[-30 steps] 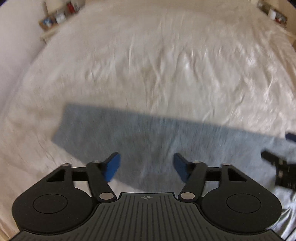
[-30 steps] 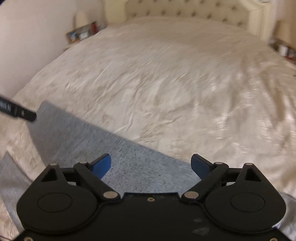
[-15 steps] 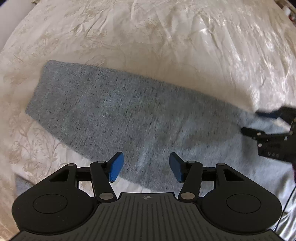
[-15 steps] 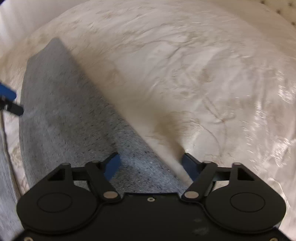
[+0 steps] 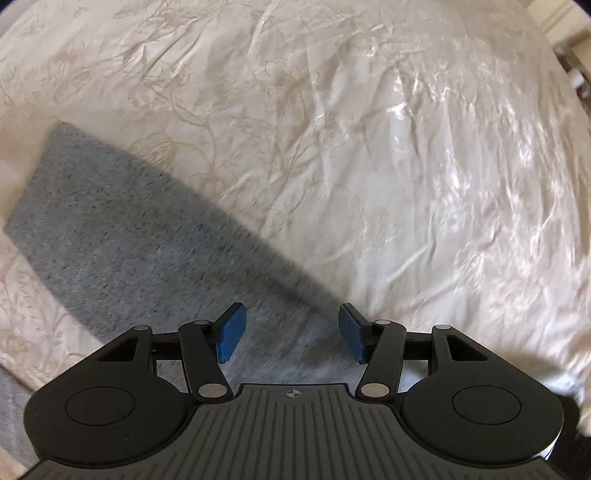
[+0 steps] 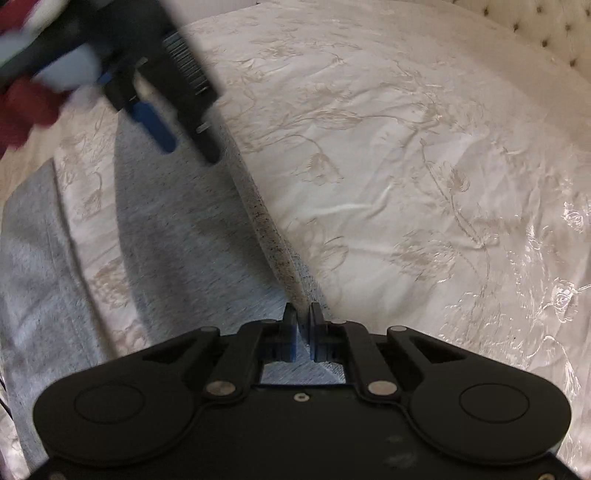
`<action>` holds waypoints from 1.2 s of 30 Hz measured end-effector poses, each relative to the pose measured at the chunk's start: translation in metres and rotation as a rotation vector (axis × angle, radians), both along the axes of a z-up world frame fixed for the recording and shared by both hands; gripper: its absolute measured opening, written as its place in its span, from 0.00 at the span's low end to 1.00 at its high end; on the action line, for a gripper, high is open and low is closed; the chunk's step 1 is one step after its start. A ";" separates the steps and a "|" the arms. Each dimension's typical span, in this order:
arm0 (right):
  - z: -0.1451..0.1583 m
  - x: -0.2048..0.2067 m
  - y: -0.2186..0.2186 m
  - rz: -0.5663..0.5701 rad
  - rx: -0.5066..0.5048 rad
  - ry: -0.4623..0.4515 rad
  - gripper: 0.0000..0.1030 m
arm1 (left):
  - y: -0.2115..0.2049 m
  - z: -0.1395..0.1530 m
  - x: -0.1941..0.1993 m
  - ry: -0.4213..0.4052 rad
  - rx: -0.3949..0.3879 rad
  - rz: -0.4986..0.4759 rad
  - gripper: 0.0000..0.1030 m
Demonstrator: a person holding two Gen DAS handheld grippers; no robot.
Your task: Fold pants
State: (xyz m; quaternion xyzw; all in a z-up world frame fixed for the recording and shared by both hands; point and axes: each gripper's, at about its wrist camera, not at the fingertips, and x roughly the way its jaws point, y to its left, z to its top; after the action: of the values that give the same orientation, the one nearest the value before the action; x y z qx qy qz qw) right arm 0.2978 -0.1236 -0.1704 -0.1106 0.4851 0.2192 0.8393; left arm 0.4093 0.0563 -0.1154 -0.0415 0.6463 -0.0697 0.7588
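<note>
Grey speckled pants [image 5: 122, 243] lie spread on a cream bedspread, one leg reaching up and left in the left wrist view. My left gripper [image 5: 289, 334] is open and empty, just above the leg's near part, close to its right edge. In the right wrist view my right gripper [image 6: 303, 332] is shut on the right edge of the pants [image 6: 177, 236], with a fold of cloth between the blue pads. The left gripper [image 6: 173, 122] shows blurred at the top left there, above the same leg. The second leg [image 6: 33, 280] lies at the far left.
The cream embroidered bedspread [image 5: 388, 166] fills the area to the right and beyond the pants. A tufted headboard [image 6: 546, 33] stands at the far right corner of the right wrist view.
My right gripper has closed on the pants' edge. My left gripper has moved right along the leg, toward its right edge, and stays open.
</note>
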 end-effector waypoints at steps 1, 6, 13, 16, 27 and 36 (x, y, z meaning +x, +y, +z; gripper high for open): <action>-0.001 -0.002 0.003 0.003 -0.011 -0.003 0.08 | -0.001 -0.001 0.003 0.004 -0.005 0.005 0.53; 0.000 -0.005 0.003 0.001 -0.019 -0.011 0.08 | -0.005 -0.014 0.018 0.039 0.019 0.011 0.53; -0.001 -0.005 0.002 0.008 -0.017 -0.010 0.08 | -0.010 -0.032 0.031 0.076 0.022 0.040 0.53; -0.001 -0.007 0.004 0.013 -0.024 -0.017 0.08 | -0.017 -0.042 0.037 0.107 0.045 0.033 0.54; 0.032 -0.048 0.013 -0.041 0.003 -0.069 0.08 | 0.001 -0.004 -0.022 0.023 -0.020 0.017 0.08; 0.062 -0.141 0.041 -0.060 0.008 -0.089 0.08 | 0.035 0.042 -0.145 -0.090 -0.001 0.000 0.08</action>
State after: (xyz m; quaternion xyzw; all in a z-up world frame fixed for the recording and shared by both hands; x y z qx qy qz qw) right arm 0.1570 -0.0822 -0.1089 -0.1021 0.4495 0.1907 0.8667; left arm 0.2646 0.0909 -0.0736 -0.0387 0.6116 -0.0718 0.7870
